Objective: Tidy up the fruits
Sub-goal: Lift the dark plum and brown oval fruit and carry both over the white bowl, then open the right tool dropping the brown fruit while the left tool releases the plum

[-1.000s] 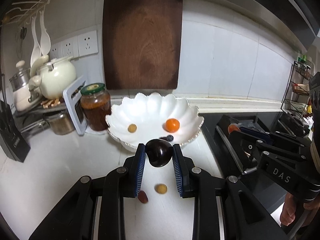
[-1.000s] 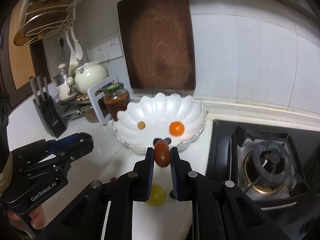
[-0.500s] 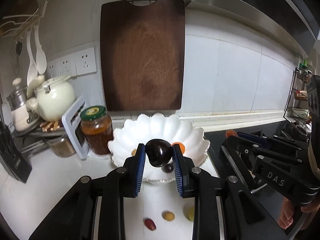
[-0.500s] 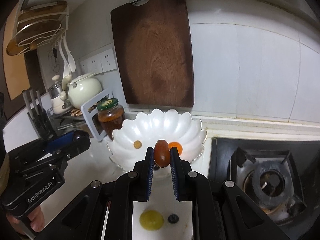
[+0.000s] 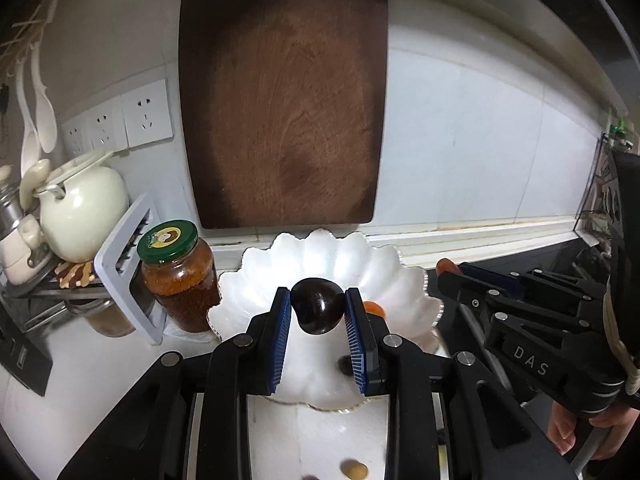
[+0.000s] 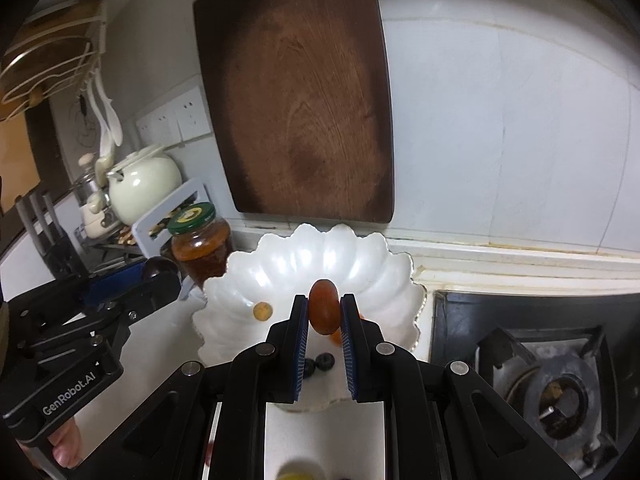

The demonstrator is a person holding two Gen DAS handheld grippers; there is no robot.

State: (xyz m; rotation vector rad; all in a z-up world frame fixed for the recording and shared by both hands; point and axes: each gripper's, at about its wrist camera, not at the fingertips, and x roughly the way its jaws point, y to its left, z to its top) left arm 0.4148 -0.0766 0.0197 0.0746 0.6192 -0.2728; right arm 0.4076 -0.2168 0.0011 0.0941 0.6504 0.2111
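Note:
My left gripper [image 5: 317, 308] is shut on a dark purple plum [image 5: 318, 306] held over the white scalloped bowl [image 5: 400, 280]. My right gripper [image 6: 324, 312] is shut on a reddish-brown oval fruit [image 6: 324, 307], also above the bowl [image 6: 372, 264]. Inside the bowl lie a small yellow fruit [image 6: 263, 311], two dark blueberries [image 6: 324, 361] and an orange fruit [image 5: 374, 308] partly hidden by fingers. A small yellow fruit [image 5: 353, 470] rests on the counter near the bottom edge of the left wrist view. The other gripper shows at the side of each view.
A brown jar with a green lid [image 5: 176, 276] stands left of the bowl, beside a grey rack [image 5: 120, 268] and a cream teapot [image 5: 80, 208]. A wooden cutting board [image 5: 284, 100] leans on the wall behind. A gas stove [image 6: 540, 368] lies to the right.
Both grippers have moved forward toward the wall with their fruits, from in front of the bowl to over it. The loose fruits on the counter have slid toward the bottom edge of the views.

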